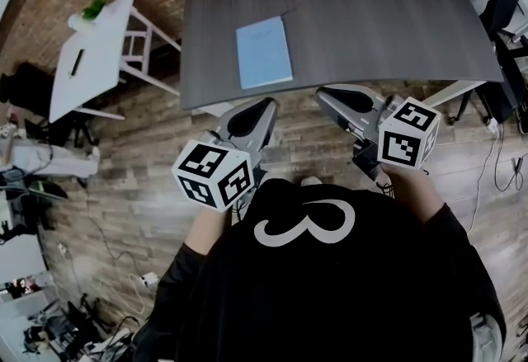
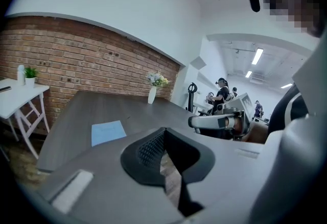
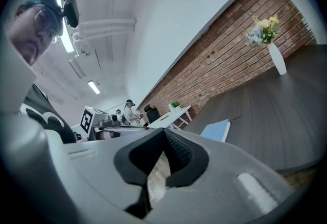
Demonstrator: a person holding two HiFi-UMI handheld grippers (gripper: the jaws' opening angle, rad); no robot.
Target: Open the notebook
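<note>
The notebook (image 1: 264, 53) is lying closed and flat on the desk (image 1: 388, 22), near its near edge, cover up, where both tools should be reaching it easily. The person is standing just off that edge and holding both tools out in front, short of the desk top.

The left hand-held gripper (image 1: 266, 107) is pointing toward the notebook's near edge, jaws pressed together with nothing between them. The right hand-held gripper (image 1: 327, 95) is sitting just to its right, likewise pressed together and empty. Neither is touching the notebook, so the opening is not yet beginning.

Closed jaws are probably suiting the approach. A narrow tip may be slipping under the cover more readily than spread jaws, while the other tool is pinning the pages.

A vase (image 2: 152, 94) is standing at the far side of the desk, well apart from the notebook and out of the way.
</note>
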